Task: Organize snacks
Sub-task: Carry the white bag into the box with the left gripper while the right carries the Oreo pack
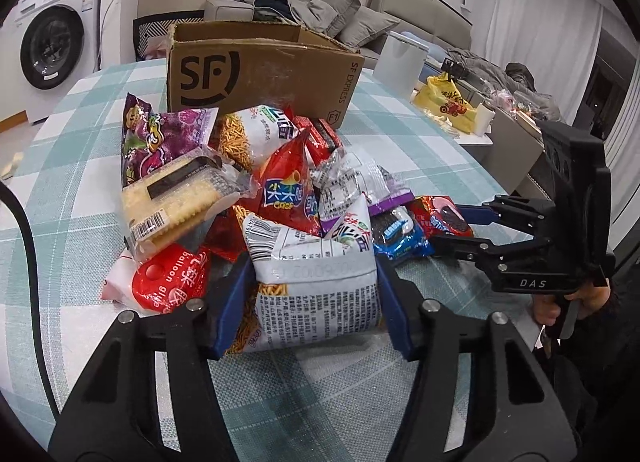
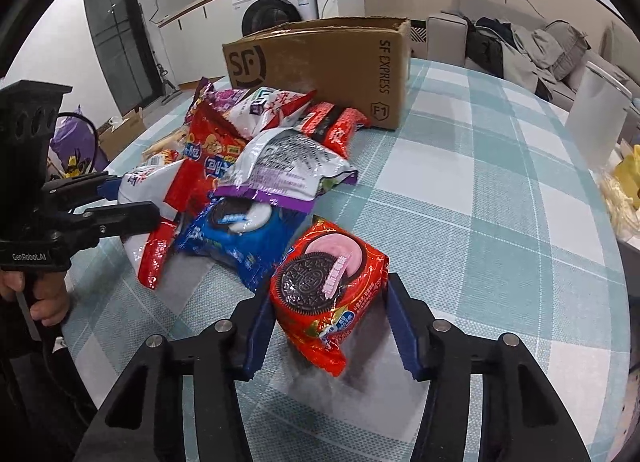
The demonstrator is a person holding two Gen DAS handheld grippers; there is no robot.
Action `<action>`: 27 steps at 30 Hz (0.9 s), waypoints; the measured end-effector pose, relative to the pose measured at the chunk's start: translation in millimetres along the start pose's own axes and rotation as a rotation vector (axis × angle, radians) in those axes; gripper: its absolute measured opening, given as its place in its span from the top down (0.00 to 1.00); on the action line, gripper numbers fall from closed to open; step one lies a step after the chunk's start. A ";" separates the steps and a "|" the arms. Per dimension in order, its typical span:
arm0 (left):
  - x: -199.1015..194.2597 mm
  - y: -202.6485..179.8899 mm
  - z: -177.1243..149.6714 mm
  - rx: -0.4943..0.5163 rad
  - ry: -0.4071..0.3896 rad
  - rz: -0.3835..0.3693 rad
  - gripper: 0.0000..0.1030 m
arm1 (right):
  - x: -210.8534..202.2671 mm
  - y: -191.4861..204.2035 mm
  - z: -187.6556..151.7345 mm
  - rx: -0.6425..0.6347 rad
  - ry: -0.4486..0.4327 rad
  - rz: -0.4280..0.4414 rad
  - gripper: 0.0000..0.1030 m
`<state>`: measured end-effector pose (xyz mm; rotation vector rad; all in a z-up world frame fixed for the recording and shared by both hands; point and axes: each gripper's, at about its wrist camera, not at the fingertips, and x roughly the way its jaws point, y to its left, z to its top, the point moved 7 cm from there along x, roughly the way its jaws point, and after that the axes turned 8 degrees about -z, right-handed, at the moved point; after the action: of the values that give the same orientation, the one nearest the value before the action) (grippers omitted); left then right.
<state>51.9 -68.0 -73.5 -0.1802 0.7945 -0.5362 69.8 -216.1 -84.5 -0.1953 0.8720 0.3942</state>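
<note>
Right wrist view: we've got right gripper [image 2: 326,326] squeezing the red Oreo pack [image 2: 328,294], left gripper [image 1: 316,302] clamped on the white noodle-snack bag [image 1: 316,282], so lift w/ care toward SF Express box [image 2: 320,66].

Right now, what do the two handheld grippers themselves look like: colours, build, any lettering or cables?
Both are matte black plastic linkages with silver pivot pins and blue finger pads. The left gripper reads "GenRoboLAI" on its body in the right wrist view; a black cable curves beside it. The right gripper shows "DAS" in white and a tall black block with round holes. Each has a pistol-style handle with a grey trigger; dark sleeves.
</note>
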 end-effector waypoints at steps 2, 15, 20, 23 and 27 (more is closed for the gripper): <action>-3.0 0.2 1.8 -0.004 -0.010 0.001 0.45 | -2.1 -3.5 2.1 0.015 -0.011 -0.005 0.48; -21.5 -3.1 16.6 0.009 -0.071 0.044 0.45 | -33.0 -5.0 23.7 0.082 -0.159 0.027 0.48; -26.4 -4.2 22.7 0.009 -0.091 0.047 0.45 | -41.2 0.2 31.9 0.080 -0.196 0.043 0.48; -30.0 -4.7 27.4 0.010 -0.109 0.054 0.45 | -44.2 2.7 36.0 0.075 -0.209 0.045 0.48; -34.9 -4.5 36.5 0.011 -0.128 0.060 0.45 | -46.7 6.1 43.1 0.068 -0.226 0.054 0.48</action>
<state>56.3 -55.2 -24.7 -0.1779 0.6702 -0.4676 70.8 -208.5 -21.2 -0.0626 0.6676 0.4275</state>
